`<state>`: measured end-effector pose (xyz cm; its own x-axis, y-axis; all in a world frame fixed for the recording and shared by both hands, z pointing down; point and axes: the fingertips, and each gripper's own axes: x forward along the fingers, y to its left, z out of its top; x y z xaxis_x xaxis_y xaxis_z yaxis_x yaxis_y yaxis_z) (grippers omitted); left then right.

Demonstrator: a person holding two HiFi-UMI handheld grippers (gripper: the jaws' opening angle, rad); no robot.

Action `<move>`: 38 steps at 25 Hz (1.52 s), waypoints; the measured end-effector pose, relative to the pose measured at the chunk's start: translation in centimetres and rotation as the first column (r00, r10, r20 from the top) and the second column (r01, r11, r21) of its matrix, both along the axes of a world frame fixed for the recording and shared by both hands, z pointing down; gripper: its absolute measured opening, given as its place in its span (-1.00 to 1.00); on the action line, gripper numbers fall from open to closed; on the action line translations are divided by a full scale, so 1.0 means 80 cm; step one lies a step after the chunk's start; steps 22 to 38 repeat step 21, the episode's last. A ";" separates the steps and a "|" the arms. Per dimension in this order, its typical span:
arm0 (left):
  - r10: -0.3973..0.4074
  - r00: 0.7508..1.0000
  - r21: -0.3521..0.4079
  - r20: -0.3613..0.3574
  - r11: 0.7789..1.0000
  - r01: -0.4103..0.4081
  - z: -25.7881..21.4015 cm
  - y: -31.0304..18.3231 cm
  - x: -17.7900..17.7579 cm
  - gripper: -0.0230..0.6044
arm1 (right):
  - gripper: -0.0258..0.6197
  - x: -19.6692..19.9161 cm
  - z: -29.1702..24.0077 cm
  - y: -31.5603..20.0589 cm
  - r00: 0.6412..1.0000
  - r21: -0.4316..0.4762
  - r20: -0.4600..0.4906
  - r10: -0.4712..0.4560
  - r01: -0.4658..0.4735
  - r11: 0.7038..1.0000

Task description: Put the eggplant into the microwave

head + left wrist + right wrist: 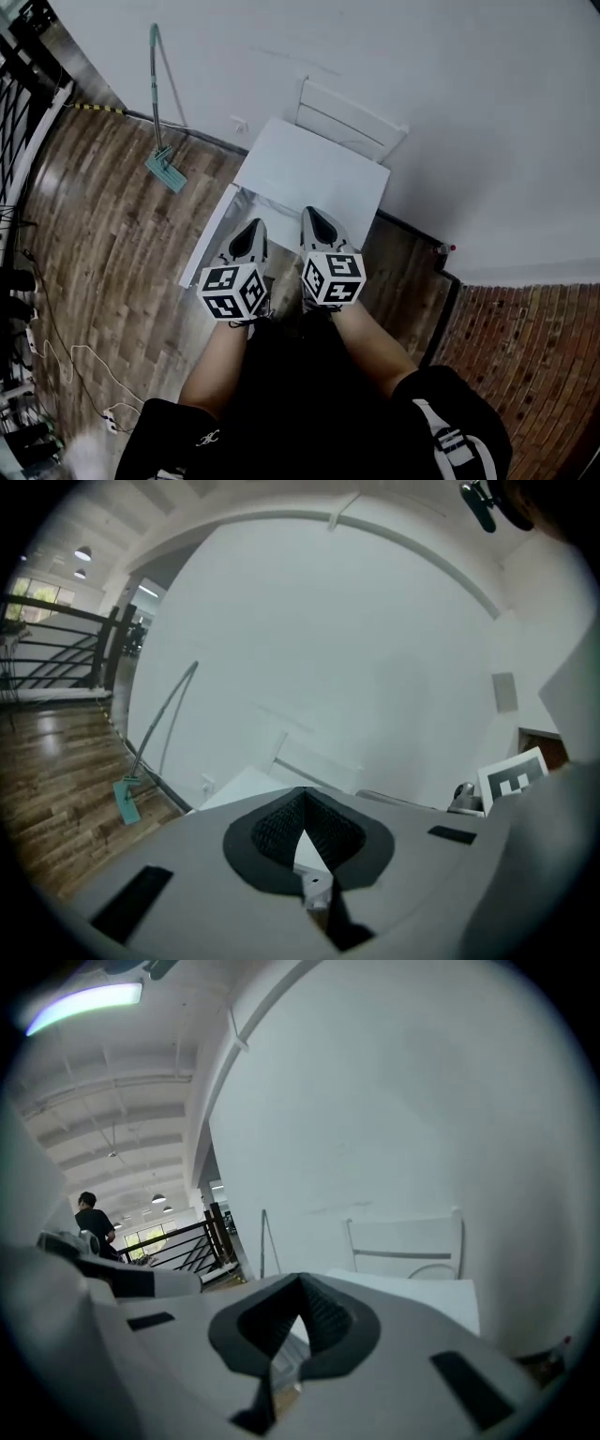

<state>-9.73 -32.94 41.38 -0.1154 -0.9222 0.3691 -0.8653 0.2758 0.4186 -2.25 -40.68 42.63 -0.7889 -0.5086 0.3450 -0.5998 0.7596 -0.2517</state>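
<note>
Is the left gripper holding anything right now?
No: in the left gripper view, the left gripper has its jaws closed tip to tip with nothing between them.

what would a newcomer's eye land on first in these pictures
The marker-cubed left gripper and right gripper stand out first, side by side with jaws shut and empty over the near edge of a white table. Behind it a white chair stands at the wall, and a teal-headed mop leans on the wall further left.

table [309,173] before wall [422,56], chair [349,117] behind it, mop [166,172] leaning on wall left.
</note>
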 end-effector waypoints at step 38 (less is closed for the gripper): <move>0.130 0.975 0.095 0.180 0.984 -0.149 -0.097 -0.020 -0.026 -0.93 | -0.88 -0.017 -0.110 0.008 0.997 0.263 0.027 0.070 -0.074 0.962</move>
